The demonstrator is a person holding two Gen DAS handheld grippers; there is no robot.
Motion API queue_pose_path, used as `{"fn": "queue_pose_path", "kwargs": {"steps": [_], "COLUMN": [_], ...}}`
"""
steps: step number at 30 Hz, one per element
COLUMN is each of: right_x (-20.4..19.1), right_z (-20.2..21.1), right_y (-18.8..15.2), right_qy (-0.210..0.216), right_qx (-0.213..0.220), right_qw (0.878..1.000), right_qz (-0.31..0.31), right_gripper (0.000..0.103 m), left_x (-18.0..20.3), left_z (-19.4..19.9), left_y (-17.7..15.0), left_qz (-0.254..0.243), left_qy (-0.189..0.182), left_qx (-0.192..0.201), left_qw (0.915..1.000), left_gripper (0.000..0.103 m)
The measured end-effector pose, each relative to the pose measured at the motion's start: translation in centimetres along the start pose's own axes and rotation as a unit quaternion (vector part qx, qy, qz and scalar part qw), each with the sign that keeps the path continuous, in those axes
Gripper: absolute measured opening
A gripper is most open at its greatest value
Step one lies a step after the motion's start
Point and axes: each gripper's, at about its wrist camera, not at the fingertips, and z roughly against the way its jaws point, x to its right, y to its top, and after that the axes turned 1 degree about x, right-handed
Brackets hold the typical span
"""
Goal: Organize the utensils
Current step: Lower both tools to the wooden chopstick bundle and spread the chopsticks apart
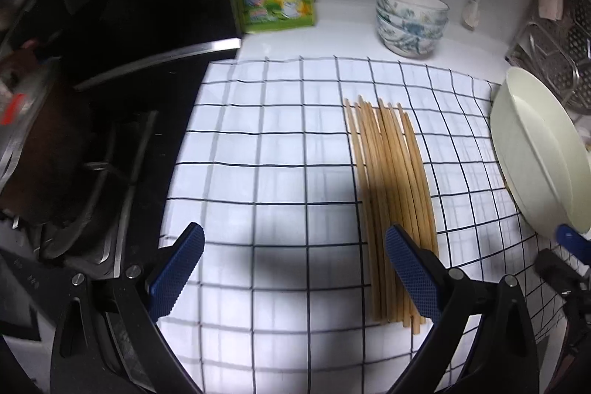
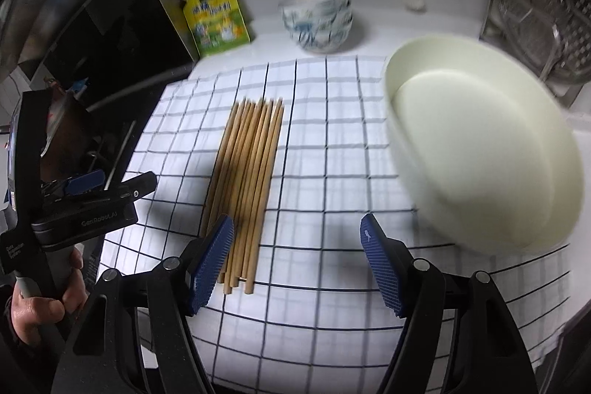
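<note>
Chopsticks (image 1: pixel 393 202) bundled on the checked cloth (image 1: pixel 266 143).
Both grippers, left (image 1: pixel 293 274) and right (image 2: pixel 297 264), gape empty; chopstick ends lie between them, bare cloth around, dish (image 2: pixel 480 150) right.

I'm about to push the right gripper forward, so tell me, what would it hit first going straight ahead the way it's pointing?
The right gripper, open, points over bare checked cloth between the chopsticks and the cream bowl. The way looks free until the stacked patterned bowls at the back, though depth is unclear.

Bright overhead light on checked cloth (image 1: pixel 280 143); dark soft shadows; fisheye-bent edges; cream bowl (image 2: pixel 491 150) motion-blurred.
</note>
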Motion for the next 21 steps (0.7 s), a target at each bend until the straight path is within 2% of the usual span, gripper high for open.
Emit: {"fn": "queue_pose_path", "kwargs": {"steps": [5, 12, 21], "right_x": [-0.6, -1.0, -1.2], "right_z": [-4.0, -8.2, -10.2], "right_y": [-0.6, -0.3, -0.8], "right_qy": [-0.007, -0.029, -0.064], "right_qx": [-0.019, -0.030, -0.038], "right_qw": [1.000, 0.999, 0.997], "right_qz": [-0.010, -0.016, -0.007], "right_gripper": [0.068, 0.068, 0.068], "left_x": [-0.5, -0.6, -0.8], "left_z": [-3.2, -6.0, -7.2], "left_y": [0.1, 0.3, 0.3], "left_qz": [0.000, -0.015, -0.019], "left_qy": [-0.015, -0.007, -0.026], "left_qx": [-0.006, -0.006, -0.013], "left_qw": [0.9999, 0.9998, 0.9994], "left_gripper": [0.097, 0.097, 0.097]}}
